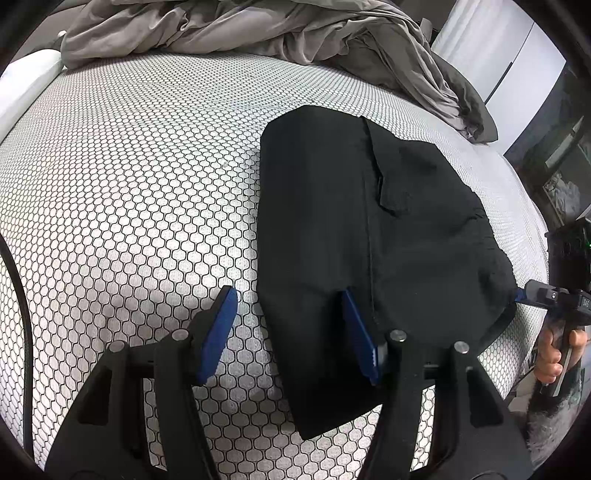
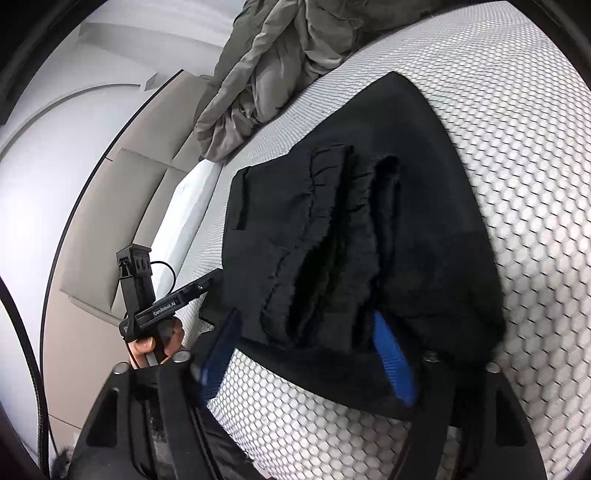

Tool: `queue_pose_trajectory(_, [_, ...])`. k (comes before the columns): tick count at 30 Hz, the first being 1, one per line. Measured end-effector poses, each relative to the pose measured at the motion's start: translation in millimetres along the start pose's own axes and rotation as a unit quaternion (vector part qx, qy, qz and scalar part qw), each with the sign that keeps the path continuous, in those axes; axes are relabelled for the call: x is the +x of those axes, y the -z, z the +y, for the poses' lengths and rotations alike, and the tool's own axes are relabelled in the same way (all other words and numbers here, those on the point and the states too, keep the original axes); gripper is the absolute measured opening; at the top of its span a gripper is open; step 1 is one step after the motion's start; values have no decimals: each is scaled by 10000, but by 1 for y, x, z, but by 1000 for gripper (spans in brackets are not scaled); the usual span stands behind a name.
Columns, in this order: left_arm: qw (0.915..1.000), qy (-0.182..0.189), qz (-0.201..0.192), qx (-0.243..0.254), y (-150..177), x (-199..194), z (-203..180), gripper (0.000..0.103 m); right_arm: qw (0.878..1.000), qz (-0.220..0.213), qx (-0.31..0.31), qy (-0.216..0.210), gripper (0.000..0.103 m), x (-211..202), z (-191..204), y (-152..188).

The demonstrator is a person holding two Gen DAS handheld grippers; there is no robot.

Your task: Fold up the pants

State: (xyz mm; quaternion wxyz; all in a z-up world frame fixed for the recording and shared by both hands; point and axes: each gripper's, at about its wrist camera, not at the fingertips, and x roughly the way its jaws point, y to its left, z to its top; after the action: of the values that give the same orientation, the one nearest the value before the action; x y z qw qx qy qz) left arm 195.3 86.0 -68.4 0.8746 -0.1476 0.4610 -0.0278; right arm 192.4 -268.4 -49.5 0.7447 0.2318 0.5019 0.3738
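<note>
Left wrist view: left gripper [image 1: 288, 332] gapes wide over the black pants [image 1: 369, 229], folded on the mattress [image 1: 129, 184]. Right gripper [image 2: 306, 354] also wide — its 2 fingers straddle the waistband edge, so a careless nudge could undo the fold.

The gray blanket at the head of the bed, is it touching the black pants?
Apart. In the left wrist view, bare honeycomb mattress cover plainly separates the gray blanket from the black pants.
</note>
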Motion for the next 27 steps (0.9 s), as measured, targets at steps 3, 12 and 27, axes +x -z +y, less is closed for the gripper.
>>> queue_pose_trajectory(3, [10000,7,3,16,2,-1,1,56,9991,-68,-244,353,43,10,9,-1])
queue_pose_trajectory(12, [10000,-30,-8,-61,-2,-1,5,56,9977,42,280,-613,18,-10,19,6])
queue_pose_trajectory(27, [9899,431,-699,1155,6,-22,-58,56,9770,-1170,-1310,1206,42,-22,70,18])
